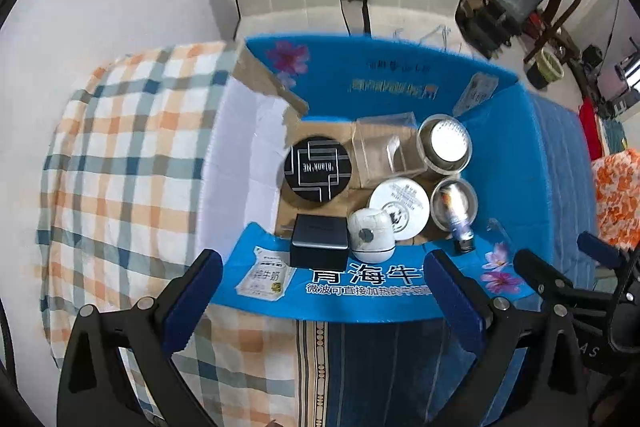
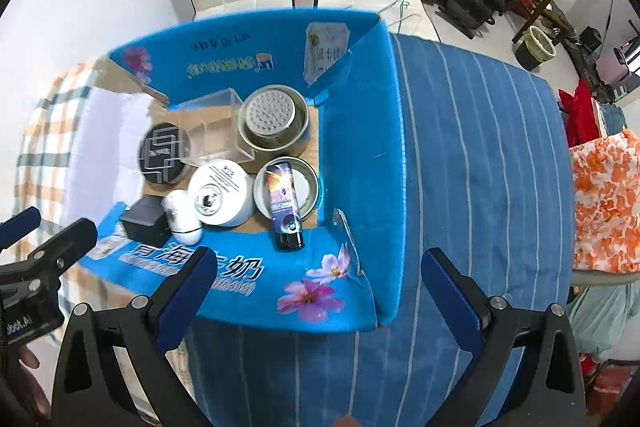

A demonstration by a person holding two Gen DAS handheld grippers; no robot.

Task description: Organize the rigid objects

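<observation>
Both my tools are empty. My left gripper (image 1: pixel 324 291) has its jaws spread wide with nothing between them, hanging over the near flap of the blue carton (image 1: pixel 400 87). My right gripper (image 2: pixel 316 287) is just as wide apart, over the carton's near right corner and the striped blue cloth (image 2: pixel 480 147) beside it.

The rigid things all sit inside the carton on its cardboard floor: a black round tin (image 1: pixel 317 169), a clear plastic box (image 1: pixel 386 147), a steel strainer cup (image 1: pixel 445 145), a white lidded jar (image 1: pixel 399 205), a steel cup (image 1: pixel 454 205) with a dark printed tube (image 1: pixel 460 223) leaning out over the flap, a small black box (image 1: pixel 319 243) and a white egg-shaped gadget (image 1: pixel 370 235) touching it.

I see nothing loose on the cloths, so I judge the packing is nearly or wholly done. If anything remains, it is that tube: my right jaws would need to close across its barrel and seat it inside.

Both tools are held side by side above the near edge, tilted down into the carton.
</observation>
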